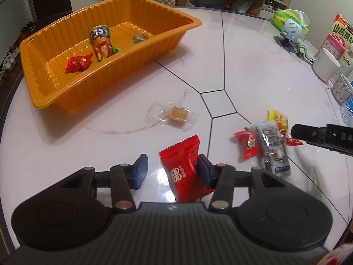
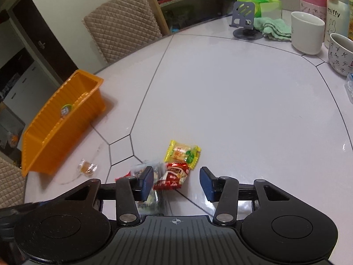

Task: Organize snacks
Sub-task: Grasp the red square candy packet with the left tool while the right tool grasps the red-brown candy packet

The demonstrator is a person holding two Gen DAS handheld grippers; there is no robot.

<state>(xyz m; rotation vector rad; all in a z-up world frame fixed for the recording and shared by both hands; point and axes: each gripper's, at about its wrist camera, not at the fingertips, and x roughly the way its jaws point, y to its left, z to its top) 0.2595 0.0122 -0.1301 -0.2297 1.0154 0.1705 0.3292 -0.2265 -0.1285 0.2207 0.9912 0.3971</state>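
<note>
**Both claws over snacks on the table**

The left gripper (image 1: 172,172) has its jaws apart, a red packet (image 1: 182,170) between them, touching the right pad only. The right gripper (image 2: 176,183) also stands apart, a red-and-white snack (image 2: 173,176) by its left pad, not clamped. A yellow packet (image 2: 182,153) lies just beyond, and a clear-wrapped candy (image 1: 177,114) lies nearer the orange tray (image 1: 53,92), which holds three snacks on the white table (image 1: 253,66).
</note>
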